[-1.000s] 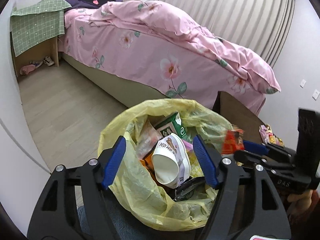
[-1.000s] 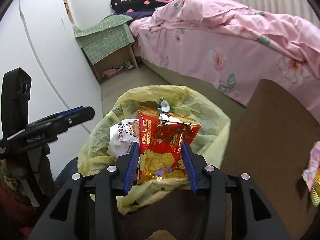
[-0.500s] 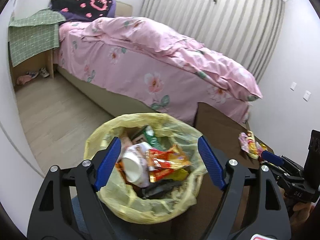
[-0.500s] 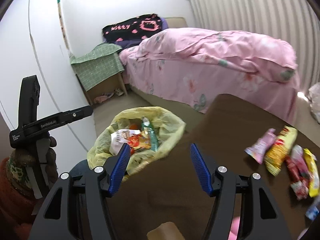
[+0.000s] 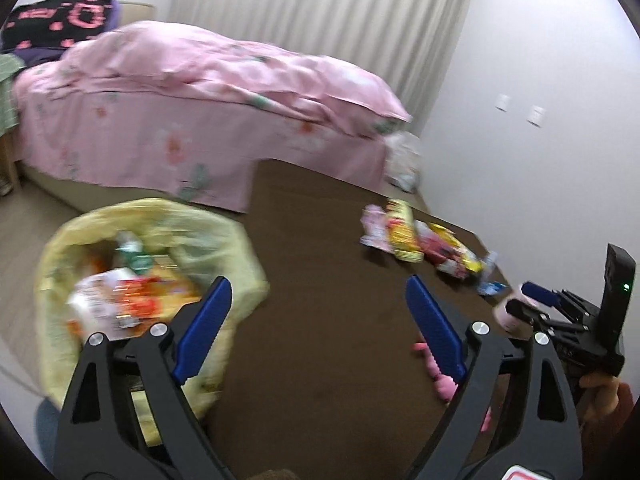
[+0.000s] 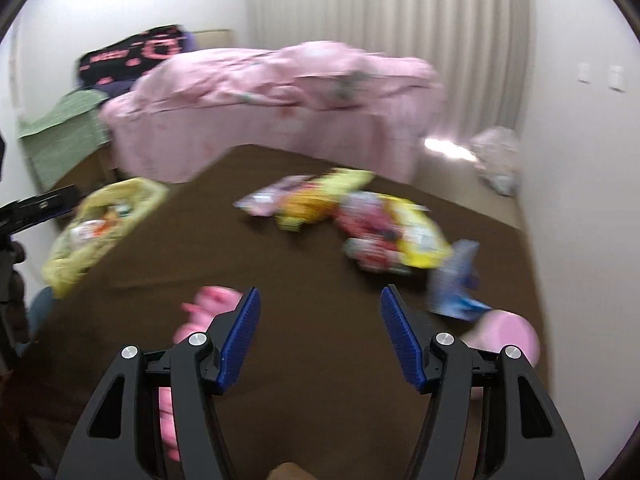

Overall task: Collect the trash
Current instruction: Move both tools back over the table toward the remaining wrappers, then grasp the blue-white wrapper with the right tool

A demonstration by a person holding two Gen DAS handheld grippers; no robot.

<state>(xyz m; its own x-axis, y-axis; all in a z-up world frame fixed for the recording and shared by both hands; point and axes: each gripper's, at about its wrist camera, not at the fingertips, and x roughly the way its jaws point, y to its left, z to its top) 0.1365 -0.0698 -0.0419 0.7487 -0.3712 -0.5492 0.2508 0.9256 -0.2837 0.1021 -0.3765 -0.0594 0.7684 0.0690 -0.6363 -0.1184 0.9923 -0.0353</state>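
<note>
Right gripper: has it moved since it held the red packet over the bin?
Yes. The right gripper, open and empty, has swung right, away from the yellow trash bag, toward the wrappers on the table.

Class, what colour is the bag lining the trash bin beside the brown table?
Pale yellow trash bag, clearest in the left wrist view.

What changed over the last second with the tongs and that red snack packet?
The right tongs let go of the red snack packet into the yellow trash bag, opened, and swung right toward the wrapper pile on the brown table. The left tongs also turned right, staying open. The bag and pile stayed put.
</note>
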